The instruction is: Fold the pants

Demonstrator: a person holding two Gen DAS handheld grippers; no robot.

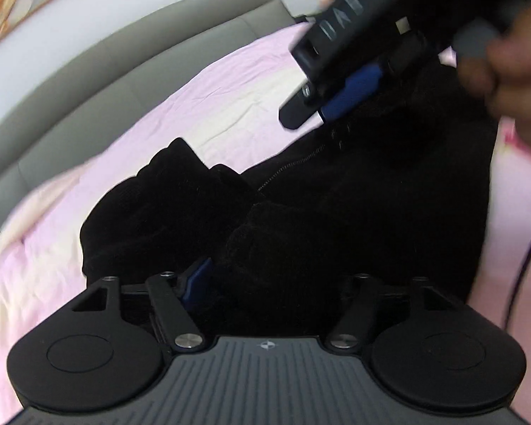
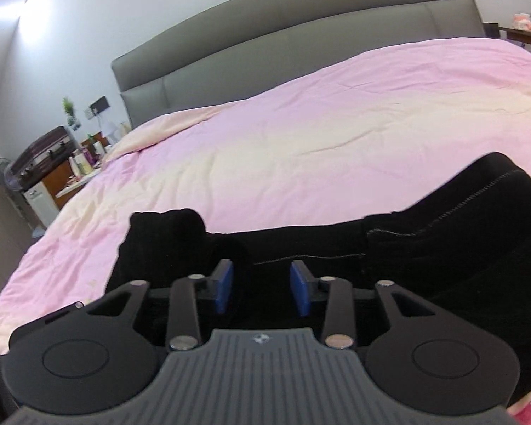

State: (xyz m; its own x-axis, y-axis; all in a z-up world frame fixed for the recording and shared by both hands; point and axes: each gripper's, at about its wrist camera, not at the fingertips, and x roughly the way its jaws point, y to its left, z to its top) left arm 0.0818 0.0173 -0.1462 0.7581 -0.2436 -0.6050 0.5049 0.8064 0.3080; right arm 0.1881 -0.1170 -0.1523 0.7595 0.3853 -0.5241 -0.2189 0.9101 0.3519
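Black pants (image 1: 336,205) lie bunched on a pink bed cover (image 1: 159,141). In the left wrist view, dark cloth fills the space between my left gripper's (image 1: 265,283) fingers; only the left blue pad (image 1: 198,276) shows, the other is hidden under fabric. My right gripper (image 1: 322,106) shows at the upper right, above the pants, held by a hand. In the right wrist view my right gripper (image 2: 262,287) is open, its blue pads (image 2: 224,287) apart just above the pants (image 2: 371,248), holding nothing.
A grey padded headboard (image 2: 301,42) runs behind the bed cover (image 2: 301,124). A cluttered bedside table with bottles (image 2: 81,163) and a dark suitcase (image 2: 42,152) stand at far left. A floral pink fabric (image 2: 527,403) shows at the lower right.
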